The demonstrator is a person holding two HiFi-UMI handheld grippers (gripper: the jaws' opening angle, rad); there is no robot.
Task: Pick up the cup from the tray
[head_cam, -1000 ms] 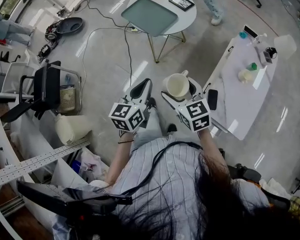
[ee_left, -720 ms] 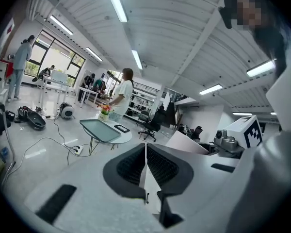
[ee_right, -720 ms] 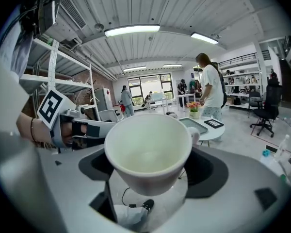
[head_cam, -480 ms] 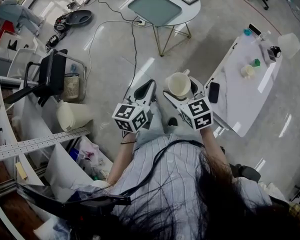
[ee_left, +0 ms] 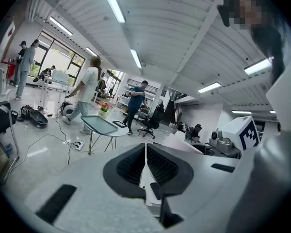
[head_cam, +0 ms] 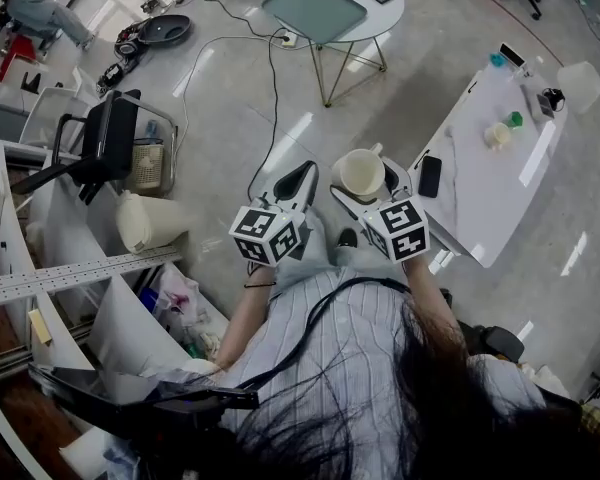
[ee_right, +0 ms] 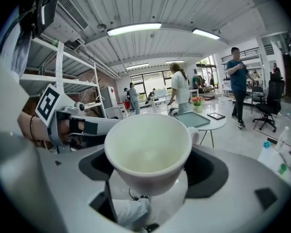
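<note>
A white cup (ee_right: 148, 147) sits upright and empty between the jaws of my right gripper (ee_right: 153, 171), which is shut on its lower body. From the head view the cup (head_cam: 361, 172) hangs in the air above the floor, in front of the person's torso. My left gripper (head_cam: 296, 181) is beside it on the left, jaws shut together with nothing between them (ee_left: 145, 154). The grey-green tray (head_cam: 313, 8) lies on a round white table (head_cam: 380, 13) some way ahead; I also see the tray (ee_right: 199, 119) beyond the cup.
A long white table (head_cam: 480, 183) with a phone (head_cam: 430, 176) and small bottles stands to the right. A black chair (head_cam: 100, 148) and shelving are to the left. Cables (head_cam: 255, 78) run over the floor. People walk beyond the round table (ee_left: 111, 129).
The round table and tray have slid a little toward the top of the head view. The cup stays in the right gripper, and both grippers keep their pose.
</note>
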